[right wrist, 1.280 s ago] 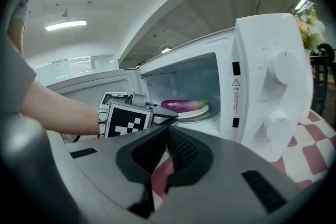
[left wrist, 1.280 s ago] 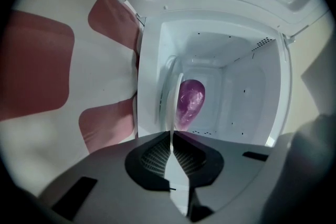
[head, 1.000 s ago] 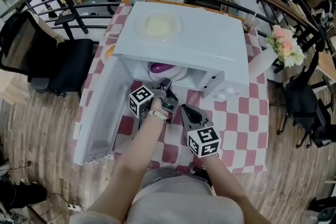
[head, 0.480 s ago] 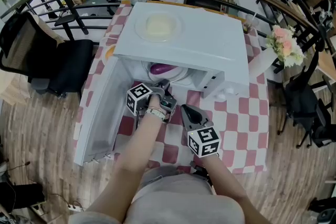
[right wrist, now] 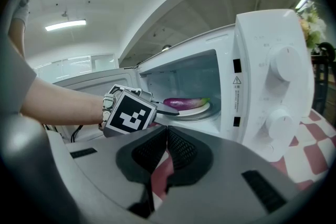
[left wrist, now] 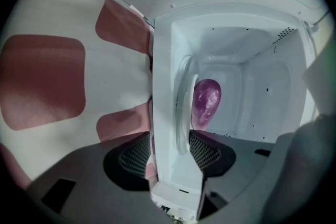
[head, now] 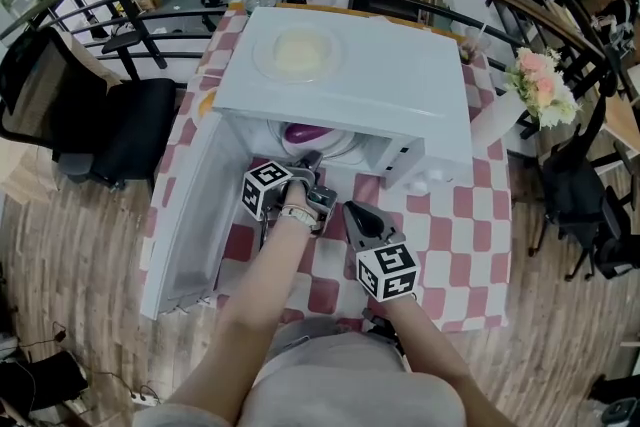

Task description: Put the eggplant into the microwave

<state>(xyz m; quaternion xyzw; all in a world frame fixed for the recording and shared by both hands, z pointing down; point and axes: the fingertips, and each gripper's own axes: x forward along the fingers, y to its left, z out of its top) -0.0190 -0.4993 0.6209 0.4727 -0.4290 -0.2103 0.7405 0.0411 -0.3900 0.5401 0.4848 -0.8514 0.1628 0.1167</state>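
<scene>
Straddling the round plate (left wrist: 184, 107) under the glossy eggplant (left wrist: 206, 101), left gripper (left wrist: 170, 153) has just opened; right gripper (right wrist: 167, 140) clenched.

I just spread left gripper (left wrist: 171, 147) jaws apart. Nothing sat between pads; eggplant (left wrist: 207, 100) lay beyond them at 12 o'clock, on plate (left wrist: 183, 113) inside microwave (left wrist: 265, 89).

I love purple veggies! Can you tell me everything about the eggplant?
The eggplant is glossy and purple, with a green stem cap at one end. It looks whole and smooth. It lies on its side on a white plate inside the open microwave, stem toward the control side. Only the plate touches it.
</scene>
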